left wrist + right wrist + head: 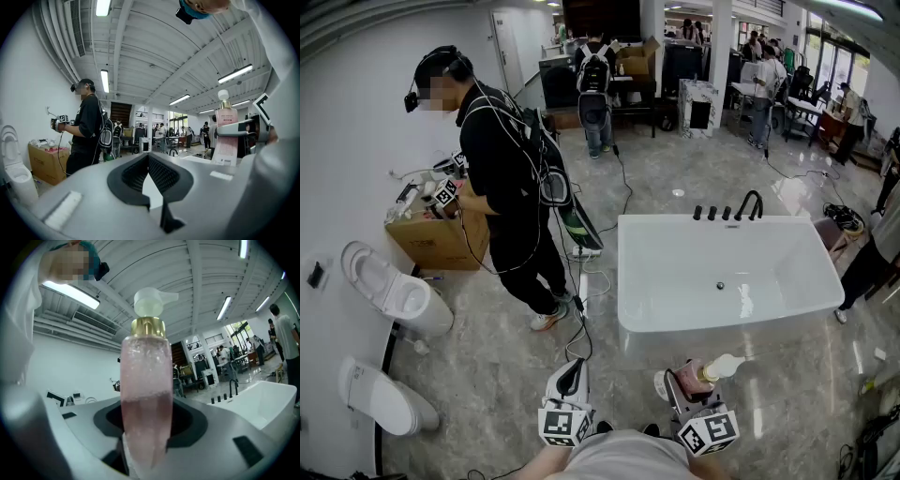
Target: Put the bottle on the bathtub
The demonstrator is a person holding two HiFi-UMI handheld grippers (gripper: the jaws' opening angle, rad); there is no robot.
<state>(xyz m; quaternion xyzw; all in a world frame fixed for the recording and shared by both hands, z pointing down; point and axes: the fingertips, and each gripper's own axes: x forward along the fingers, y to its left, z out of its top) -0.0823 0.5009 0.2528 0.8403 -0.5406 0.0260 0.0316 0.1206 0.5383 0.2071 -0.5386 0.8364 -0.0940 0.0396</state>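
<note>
I'm gripping the pink bottle [145, 394] with my right gripper [685, 381], bottom of frame, near the bathtub [675, 272]. My left gripper [570, 378] is sitting clenched and empty.

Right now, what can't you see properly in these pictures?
- Bottle base: right gripper view, hidden low between the jaws gripping it.
- Bottle label print: left gripper view, too small and blurred to read.
- Toilet: left gripper view, cut off by the left edge.
- Things on the carton: head view, too small to tell.
- Bathtub: right gripper view, its right end cut off by the edge.
</note>
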